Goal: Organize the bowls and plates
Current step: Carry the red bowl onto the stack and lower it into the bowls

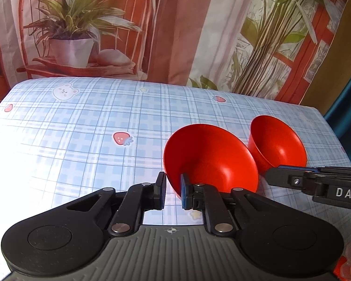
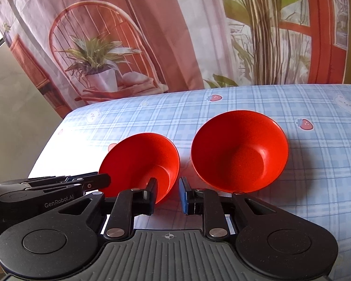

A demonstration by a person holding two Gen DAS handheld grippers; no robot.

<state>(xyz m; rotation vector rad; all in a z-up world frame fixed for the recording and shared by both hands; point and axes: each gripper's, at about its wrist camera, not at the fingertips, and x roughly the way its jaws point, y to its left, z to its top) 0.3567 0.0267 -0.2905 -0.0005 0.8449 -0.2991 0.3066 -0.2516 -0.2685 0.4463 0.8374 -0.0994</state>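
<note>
2 grippers attend the tilted bowl (image 1: 210,154) on the checked cloth (image 1: 82,128). The left gripper (image 1: 173,192) is clamped on its rim. The right gripper (image 2: 167,195) is narrow at the opposite rim, grip unclear. Next step, as judged: lift and nest it in the second bowl (image 2: 239,149).

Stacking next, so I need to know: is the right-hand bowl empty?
Empty: the right bowl shows only its bare red inside in the right wrist view.

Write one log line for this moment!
left tool: shut on tilted red plastic bowl rim | right tool: straddling same bowl, grip unclear | other red plastic bowl: on cloth
</note>
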